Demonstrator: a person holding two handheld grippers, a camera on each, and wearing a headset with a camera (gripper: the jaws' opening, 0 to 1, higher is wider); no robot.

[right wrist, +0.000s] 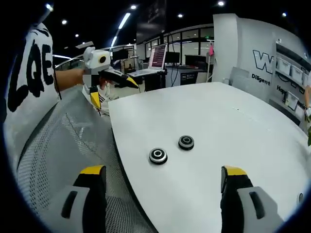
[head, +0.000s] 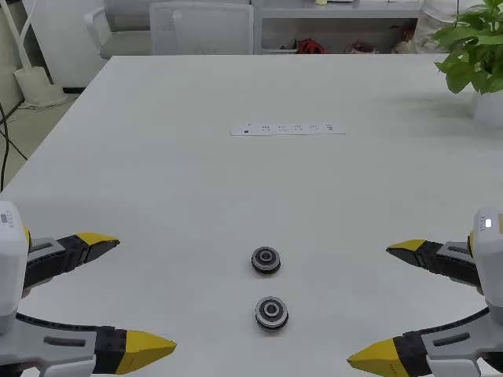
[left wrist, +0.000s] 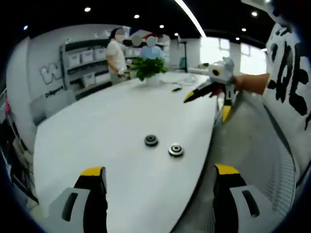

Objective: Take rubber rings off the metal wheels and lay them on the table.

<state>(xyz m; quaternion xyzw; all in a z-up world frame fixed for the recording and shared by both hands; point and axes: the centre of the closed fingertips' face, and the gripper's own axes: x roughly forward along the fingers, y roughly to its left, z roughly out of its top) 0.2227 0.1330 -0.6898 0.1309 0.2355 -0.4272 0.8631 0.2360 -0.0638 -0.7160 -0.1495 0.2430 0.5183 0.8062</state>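
Two small metal wheels with black rubber rings lie flat on the white table [head: 236, 181]: the farther wheel [head: 266, 260] and the nearer wheel [head: 271, 312], close to the front edge. My left gripper [head: 137, 292] is open at the bottom left, well apart from both. My right gripper [head: 376, 305] is open at the bottom right, also apart. In the left gripper view the wheels [left wrist: 151, 140] [left wrist: 176, 150] lie ahead of the open jaws, with the right gripper [left wrist: 214, 87] beyond. In the right gripper view the wheels [right wrist: 186, 142] [right wrist: 158, 156] lie ahead, with the left gripper [right wrist: 109, 77] across.
A white power strip [head: 288, 129] lies flat mid-table. A potted plant [head: 475, 55] stands at the far right corner. Chairs [head: 202, 27] line the far edge. Two people [left wrist: 116, 56] stand past the table's end. A mesh chair seat [right wrist: 73, 145] is by the near edge.
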